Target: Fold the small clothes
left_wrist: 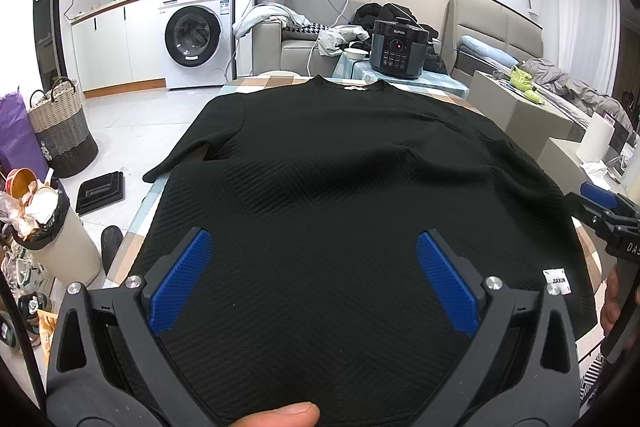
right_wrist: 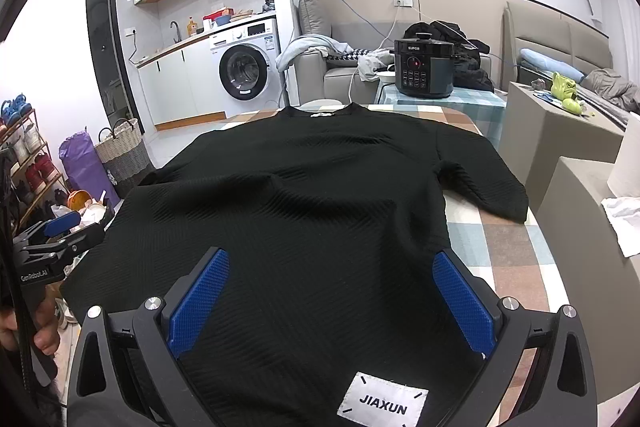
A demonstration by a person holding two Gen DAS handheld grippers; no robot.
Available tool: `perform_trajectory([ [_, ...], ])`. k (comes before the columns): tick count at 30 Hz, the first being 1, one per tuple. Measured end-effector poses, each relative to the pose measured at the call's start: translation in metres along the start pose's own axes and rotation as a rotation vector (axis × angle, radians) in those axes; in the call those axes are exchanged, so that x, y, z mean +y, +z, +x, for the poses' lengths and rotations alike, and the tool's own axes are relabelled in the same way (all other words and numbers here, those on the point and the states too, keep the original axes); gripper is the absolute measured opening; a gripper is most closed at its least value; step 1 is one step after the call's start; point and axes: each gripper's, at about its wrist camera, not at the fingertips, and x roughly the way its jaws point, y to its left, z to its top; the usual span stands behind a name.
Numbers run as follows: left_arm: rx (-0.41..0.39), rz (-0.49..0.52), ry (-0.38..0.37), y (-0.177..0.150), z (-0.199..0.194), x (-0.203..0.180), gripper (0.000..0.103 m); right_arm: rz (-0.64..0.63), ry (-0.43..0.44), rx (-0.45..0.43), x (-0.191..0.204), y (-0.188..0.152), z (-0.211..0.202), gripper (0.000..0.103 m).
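Left wrist view showed the left gripper [left_wrist: 314, 279] with its blue-padded jaws spread wide and nothing between them, hovering above the hem of a black textured knit top [left_wrist: 328, 167]. That garment lay flat on the checked tablecloth-covered table [left_wrist: 256, 83], hem at the near edge, neckline at the far edge, so its long axis ran straight away from the tool. Its left sleeve [left_wrist: 188, 151] drooped over the table's left edge. The right gripper [left_wrist: 612, 215] stood by the hem's right corner, just past a small white label [left_wrist: 557, 281]. Beyond the far edge sat a dark electric pressure cooker [left_wrist: 398, 49], well apart from the cloth.

Right wrist view had the right gripper [right_wrist: 330, 301] likewise released and empty, poised over the hem's right part with the white JIAXUN label [right_wrist: 382, 405] just beneath it. The right sleeve [right_wrist: 486, 183] lay flat toward the table's right edge. Each hand seemed nearest its own hem corner, and nothing rested on the top to hinder a fold.
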Motion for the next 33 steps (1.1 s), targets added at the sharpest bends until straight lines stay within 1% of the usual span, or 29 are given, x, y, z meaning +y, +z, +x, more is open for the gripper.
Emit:
perform_trajectory([
  [25, 0.006, -0.002, -0.001, -0.001, 0.003, 0.004, 0.102, 0.006, 0.0, 0.004, -0.001, 0.0, -0.001, 0.103],
  [29, 0.017, -0.013, 0.008, -0.003, 0.014, 0.007, 0.102, 0.014, -0.001, -0.002, -0.002, 0.003, -0.002, 0.103],
  [33, 0.03, -0.02, 0.008, 0.0, 0.018, 0.008, 0.102, 0.048, -0.006, -0.013, -0.006, 0.008, -0.005, 0.103],
])
